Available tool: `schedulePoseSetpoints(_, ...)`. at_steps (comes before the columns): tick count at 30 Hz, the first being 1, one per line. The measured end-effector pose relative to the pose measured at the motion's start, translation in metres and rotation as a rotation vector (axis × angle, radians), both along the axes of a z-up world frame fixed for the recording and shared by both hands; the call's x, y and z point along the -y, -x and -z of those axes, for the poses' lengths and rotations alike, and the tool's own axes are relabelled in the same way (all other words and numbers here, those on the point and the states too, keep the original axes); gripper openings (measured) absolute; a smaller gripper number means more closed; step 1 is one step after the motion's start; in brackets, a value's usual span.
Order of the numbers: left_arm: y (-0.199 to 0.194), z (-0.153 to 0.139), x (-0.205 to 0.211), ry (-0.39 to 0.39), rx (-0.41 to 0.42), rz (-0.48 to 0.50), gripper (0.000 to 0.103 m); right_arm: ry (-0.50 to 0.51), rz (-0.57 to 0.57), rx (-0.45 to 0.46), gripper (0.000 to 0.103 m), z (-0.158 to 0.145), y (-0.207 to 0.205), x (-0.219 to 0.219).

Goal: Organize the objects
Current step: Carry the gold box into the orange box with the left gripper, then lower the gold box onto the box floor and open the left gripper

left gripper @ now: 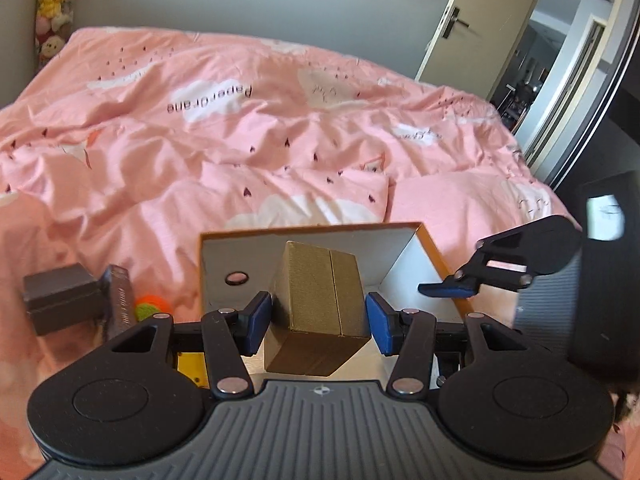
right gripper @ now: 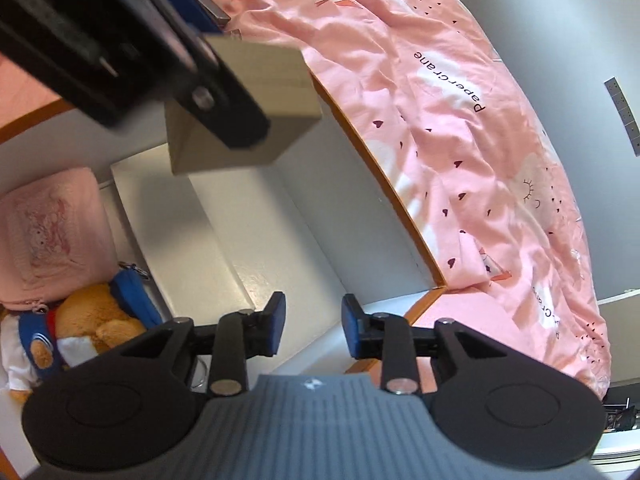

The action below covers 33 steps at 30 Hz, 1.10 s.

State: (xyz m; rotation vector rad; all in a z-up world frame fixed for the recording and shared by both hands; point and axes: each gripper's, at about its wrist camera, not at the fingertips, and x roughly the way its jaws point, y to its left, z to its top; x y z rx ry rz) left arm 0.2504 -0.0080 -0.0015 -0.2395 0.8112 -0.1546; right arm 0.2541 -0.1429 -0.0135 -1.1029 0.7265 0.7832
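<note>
My left gripper is shut on a gold-brown cardboard box, its blue pads pressing the box's two sides. It holds the box tilted above the open white storage box with an orange rim that lies on the bed. In the right wrist view the gold-brown box hangs over the storage box's far corner, behind a black finger of the left gripper. My right gripper is open and empty over the storage box's white floor. It also shows at the right edge of the left wrist view.
Inside the storage box lie a plush bear in blue clothing and a pink pouch. Left of the storage box, a dark grey box, a dark slim case and an orange-green ball rest on the rumpled pink duvet. Beyond stands an open door.
</note>
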Motion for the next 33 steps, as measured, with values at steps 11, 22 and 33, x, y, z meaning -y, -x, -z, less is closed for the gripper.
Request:
schedulePoseSetpoints(11, -0.034, 0.035, 0.025, -0.035, -0.032, -0.018, 0.059, 0.006, 0.042, 0.009, 0.036, 0.022, -0.027, -0.008)
schedulePoseSetpoints(22, -0.058, 0.067, 0.033, -0.195, -0.096, -0.019, 0.059, -0.010, 0.075, 0.009, 0.042, 0.035, -0.037, -0.009)
schedulePoseSetpoints(33, -0.055, 0.076, 0.026, -0.153, -0.141, 0.029, 0.063, -0.017, 0.067, 0.002, 0.045, 0.036, -0.026, -0.007)
